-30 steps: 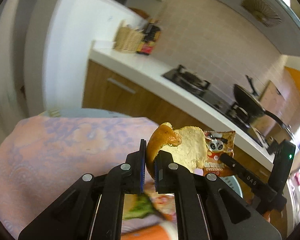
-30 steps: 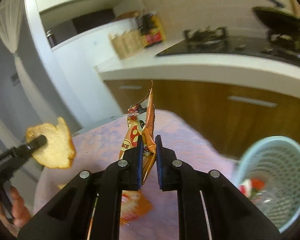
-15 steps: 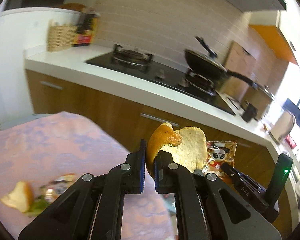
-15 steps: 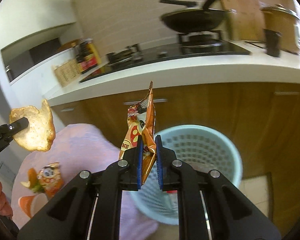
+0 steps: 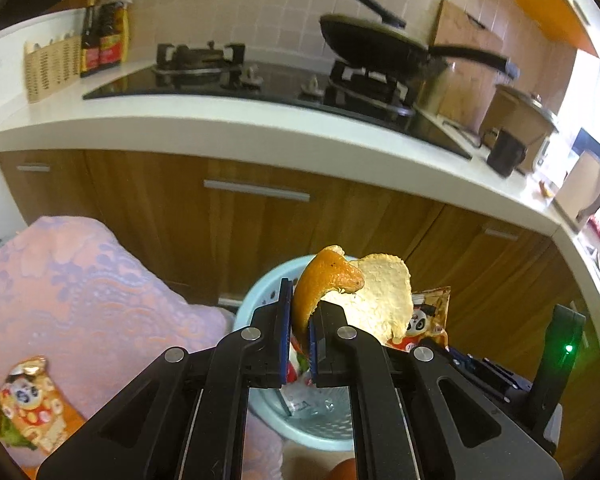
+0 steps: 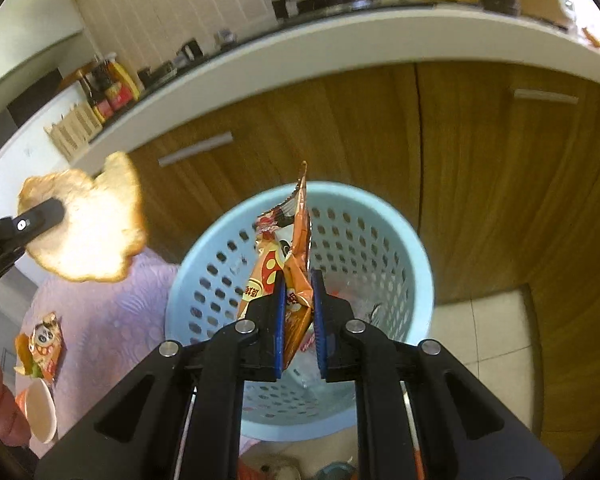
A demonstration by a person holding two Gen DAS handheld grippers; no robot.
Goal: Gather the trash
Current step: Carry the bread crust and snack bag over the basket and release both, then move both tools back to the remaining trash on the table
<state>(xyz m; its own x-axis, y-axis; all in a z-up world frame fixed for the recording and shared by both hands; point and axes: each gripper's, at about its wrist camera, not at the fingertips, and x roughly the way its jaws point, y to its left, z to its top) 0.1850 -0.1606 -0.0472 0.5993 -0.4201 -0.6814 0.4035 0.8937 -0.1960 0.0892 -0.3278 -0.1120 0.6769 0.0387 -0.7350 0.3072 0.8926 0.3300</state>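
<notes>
My left gripper (image 5: 299, 320) is shut on a piece of orange peel (image 5: 380, 300), white pith facing the camera, held above the near rim of a light blue perforated bin (image 5: 260, 300). In the right wrist view the peel (image 6: 88, 232) hangs left of the bin (image 6: 380, 208), over the table's edge. My right gripper (image 6: 298, 304) is shut on an orange snack wrapper (image 6: 288, 248) that stands upright between the pads, straight over the bin's mouth. The bin holds some wrappers at its bottom. The wrapper (image 5: 430, 312) also shows behind the peel in the left wrist view.
A table with a pink and purple cloth (image 5: 80, 292) touches the bin on the left. On it lie another panda snack wrapper (image 5: 32, 400) with a green leaf and a paper cup (image 6: 40, 416). Wooden cabinets (image 5: 260, 220) under a white counter stand close behind the bin.
Both grippers have swung right from above the table to the bin, each keeping its load. The bin now fills the middle of the right wrist view.
</notes>
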